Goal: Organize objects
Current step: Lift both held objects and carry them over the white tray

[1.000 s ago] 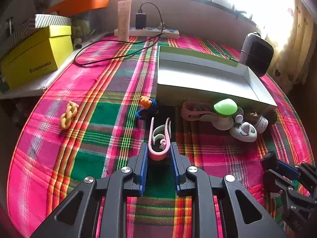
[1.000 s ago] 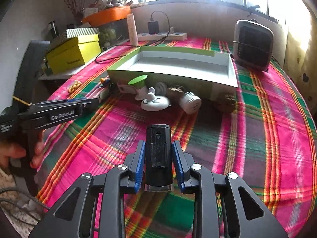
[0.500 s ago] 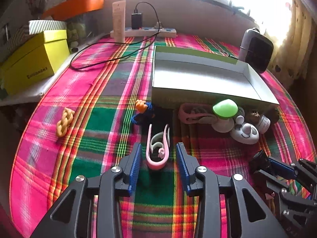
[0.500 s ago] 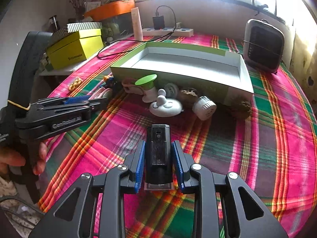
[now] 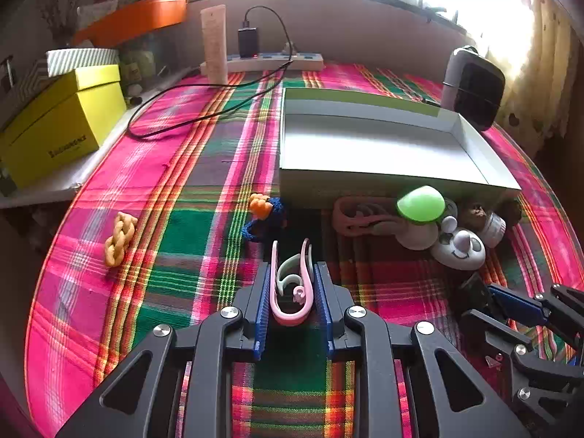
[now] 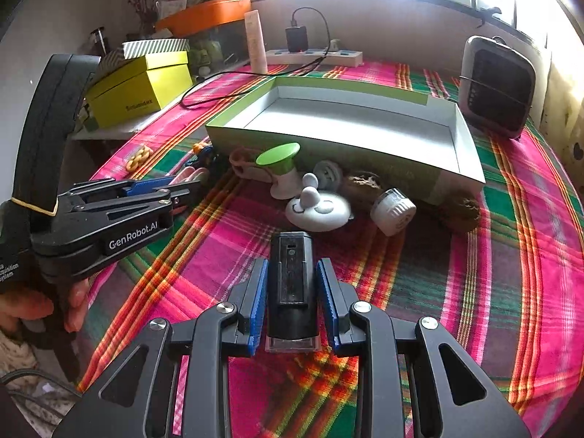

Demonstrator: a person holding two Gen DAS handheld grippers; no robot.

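My left gripper has its jaws close around a pink clip on the plaid tablecloth; whether the pads touch it is unclear. My right gripper is shut on a black rectangular device held above the cloth. An open green-and-white box lies behind, also in the right wrist view. In front of it lie a green-capped mushroom toy, a white mouse-face toy, a pink strap, a blue-and-orange knit piece and a yellow chain link.
A yellow box sits on a ledge at left. A power strip with a black cable lies at the back. A dark heater stands at back right. A white cap and brown balls lie by the box.
The left gripper opened off the pink clip half a second ago and has closed in around it again. The right gripper has moved closer to the box with the black device.
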